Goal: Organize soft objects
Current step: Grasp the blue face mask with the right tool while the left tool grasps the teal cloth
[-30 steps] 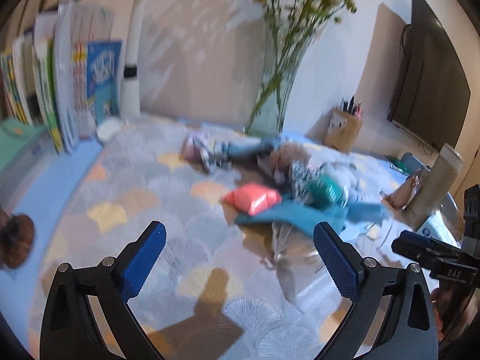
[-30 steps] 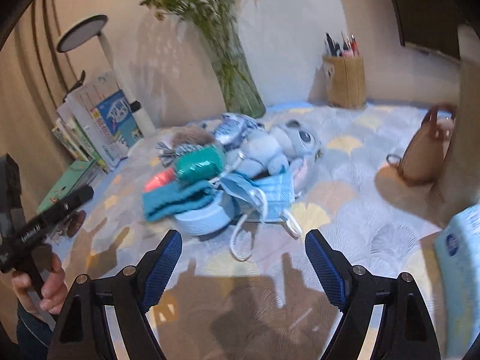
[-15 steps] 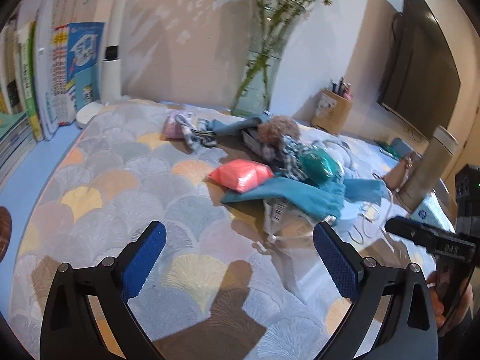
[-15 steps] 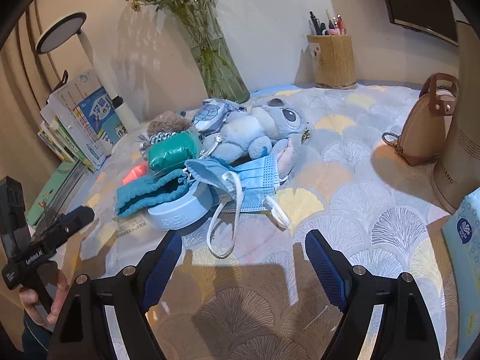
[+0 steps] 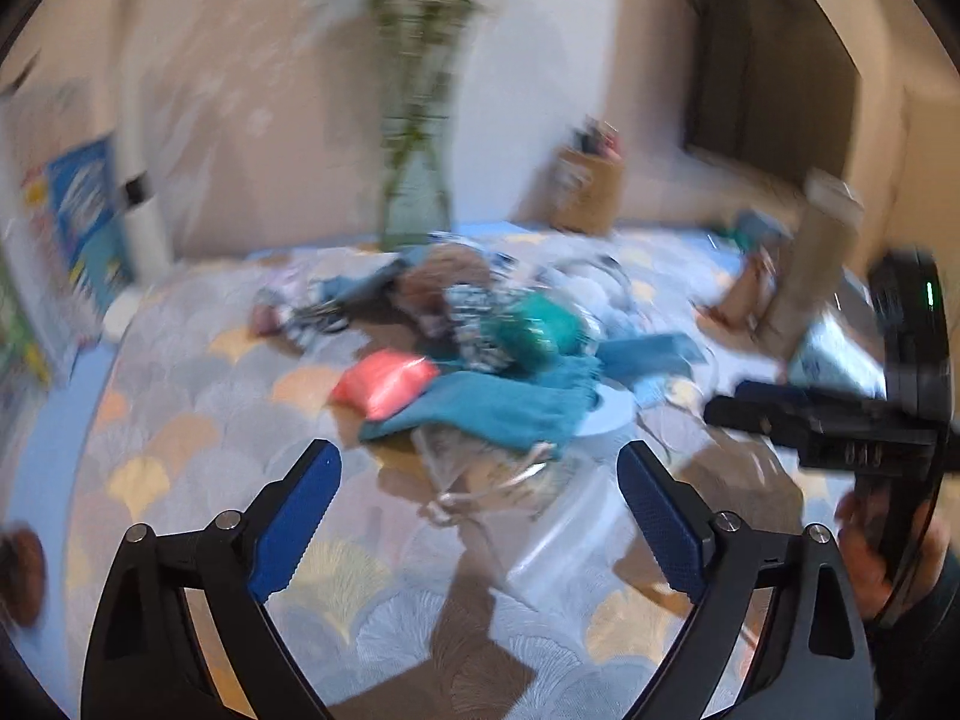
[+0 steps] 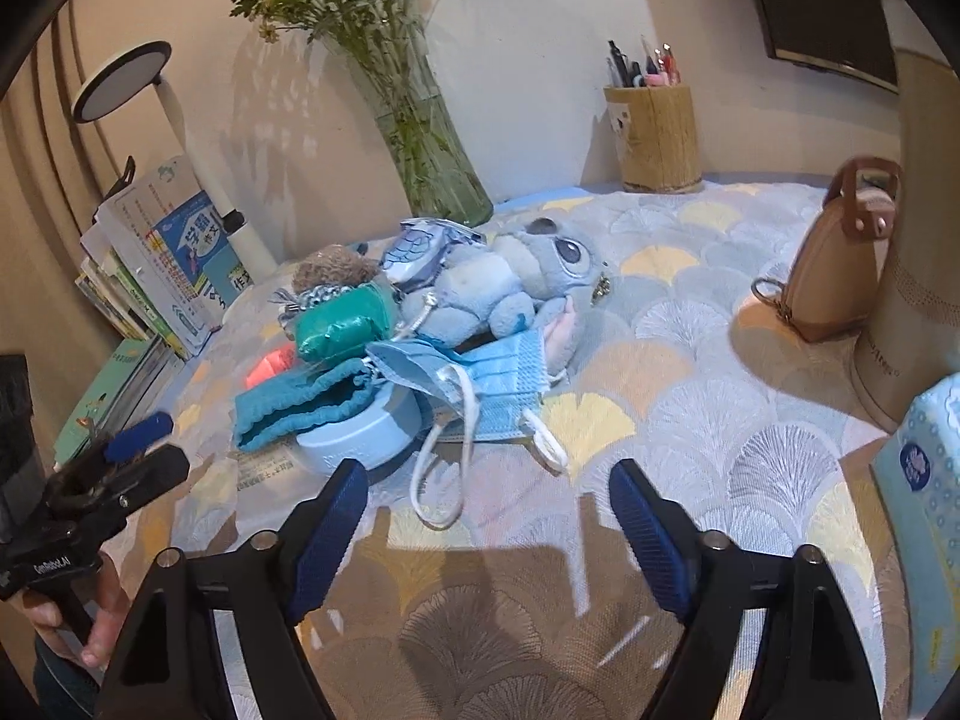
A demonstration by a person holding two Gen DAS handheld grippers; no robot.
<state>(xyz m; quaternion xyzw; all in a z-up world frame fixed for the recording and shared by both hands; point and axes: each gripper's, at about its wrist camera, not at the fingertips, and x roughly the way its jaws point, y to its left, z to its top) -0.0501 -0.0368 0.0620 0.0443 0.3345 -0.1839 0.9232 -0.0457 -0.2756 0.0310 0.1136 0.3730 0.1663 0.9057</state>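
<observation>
Fan-patterned cloth covers my desk, with a vase, a pen pot, books and a lamp along the wall, and a tan pouch off to the right. Everything soft sits heaped in the middle: a plush, a teal cloth draped over a pale blue tub, a green bundle, a pink packet and blue masks whose loops trail toward me.

My right gripper hovers just short of those loops. Its jaws are closing, with nothing between them but bare cloth. My left gripper stands wide with its jaws narrowing a little; it is empty too, aimed at the near edge of the heap where clear plastic lies in front of the teal cloth. That view is smeared, so I cannot make out details there.

I judge nothing is sorted yet and the step is the first pick. To do it well, I should take the top, loosest piece rather than dig. The masks look best for the right gripper: I should go in wide, pinch the pleated body and not a loop, which would stretch and drag its neighbours. I would lift slowly and watch whether the teal cloth or tub comes along. The left gripper can pin the tub if it shifts.
</observation>
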